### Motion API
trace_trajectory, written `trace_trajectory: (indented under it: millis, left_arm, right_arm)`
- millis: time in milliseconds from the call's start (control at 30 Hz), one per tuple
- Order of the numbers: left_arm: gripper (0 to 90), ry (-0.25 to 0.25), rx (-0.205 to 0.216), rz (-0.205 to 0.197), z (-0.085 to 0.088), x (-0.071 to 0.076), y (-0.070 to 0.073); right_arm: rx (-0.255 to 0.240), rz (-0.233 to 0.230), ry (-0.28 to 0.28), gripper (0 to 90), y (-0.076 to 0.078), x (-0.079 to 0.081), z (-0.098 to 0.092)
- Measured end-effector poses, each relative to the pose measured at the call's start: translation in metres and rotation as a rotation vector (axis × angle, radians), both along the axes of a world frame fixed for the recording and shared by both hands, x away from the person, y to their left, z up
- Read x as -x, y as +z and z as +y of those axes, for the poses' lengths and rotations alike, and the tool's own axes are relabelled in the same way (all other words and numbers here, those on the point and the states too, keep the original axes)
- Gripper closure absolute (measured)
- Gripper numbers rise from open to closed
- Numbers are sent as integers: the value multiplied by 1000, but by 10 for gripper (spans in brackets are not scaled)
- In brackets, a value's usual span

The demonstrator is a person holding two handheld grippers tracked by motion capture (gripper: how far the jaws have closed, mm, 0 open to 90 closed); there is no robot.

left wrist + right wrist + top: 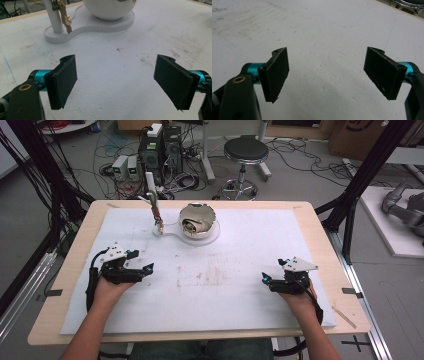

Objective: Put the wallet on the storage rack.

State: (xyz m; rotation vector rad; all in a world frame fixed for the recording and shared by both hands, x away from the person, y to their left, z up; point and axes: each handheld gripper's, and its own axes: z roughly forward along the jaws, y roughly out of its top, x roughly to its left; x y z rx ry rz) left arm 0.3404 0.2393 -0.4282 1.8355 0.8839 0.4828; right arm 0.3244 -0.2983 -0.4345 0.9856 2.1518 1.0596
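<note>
A white bowl point(198, 221) with a shiny inside sits on a white figure-eight base point(172, 234) at the back middle of the table; something brownish lies inside it. A short white post point(150, 195) rises from the base's small end, and a copper-coloured trinket point(157, 217) hangs from it. The same bowl point(110, 10), post point(54, 17) and trinket point(65, 18) appear ahead in the left gripper view. My left gripper point(141, 265) rests at the left, open and empty point(116, 82). At the right, my right gripper point(265, 279) is open over bare mat point(325, 75).
A stained white mat point(210, 275) covers most of the wooden table point(70, 265). Behind the table are a black stool point(245, 155), computer boxes point(160, 150) and loose cables on the floor. Black frame posts stand at both sides.
</note>
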Motion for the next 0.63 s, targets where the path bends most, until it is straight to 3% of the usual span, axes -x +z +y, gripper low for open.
trace_trajectory:
  millis: [633]
  left_arm:
    - [187, -20, -18, 12, -7, -5, -1]
  right_arm:
    - [10, 18, 14, 207, -2, 3, 0]
